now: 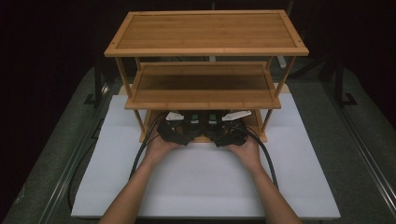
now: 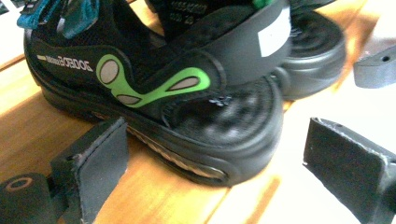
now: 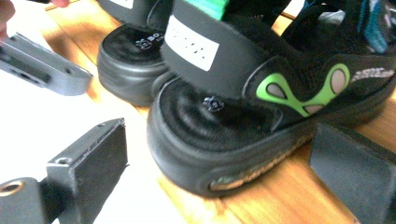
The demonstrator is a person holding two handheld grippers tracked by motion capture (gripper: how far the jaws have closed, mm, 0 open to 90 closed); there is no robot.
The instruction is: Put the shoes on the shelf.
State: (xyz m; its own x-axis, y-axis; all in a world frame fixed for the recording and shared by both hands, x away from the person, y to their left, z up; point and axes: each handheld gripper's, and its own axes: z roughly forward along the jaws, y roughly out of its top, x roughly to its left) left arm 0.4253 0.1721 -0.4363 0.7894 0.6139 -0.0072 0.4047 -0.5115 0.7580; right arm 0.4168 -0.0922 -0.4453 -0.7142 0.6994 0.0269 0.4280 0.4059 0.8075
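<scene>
Two black sandals with green markings stand side by side on the bottom board of a bamboo rack (image 1: 205,100). In the left gripper view, the left sandal (image 2: 154,84) points its heel at me, and my left gripper (image 2: 215,140) is open with one jaw on each side of that heel. The right sandal (image 3: 289,84) sits heel-first between the open jaws of my right gripper (image 3: 222,140). From above, the left gripper (image 1: 180,126) and right gripper (image 1: 226,127) reach under the middle shelf, close together. Both sandals rest on the wood.
The rack has a top shelf (image 1: 205,30), a middle shelf (image 1: 203,84) and thin corner posts (image 1: 140,123). It stands on a white mat (image 1: 196,186) over a grey table. Black cables (image 1: 137,158) trail back from the grippers along my forearms.
</scene>
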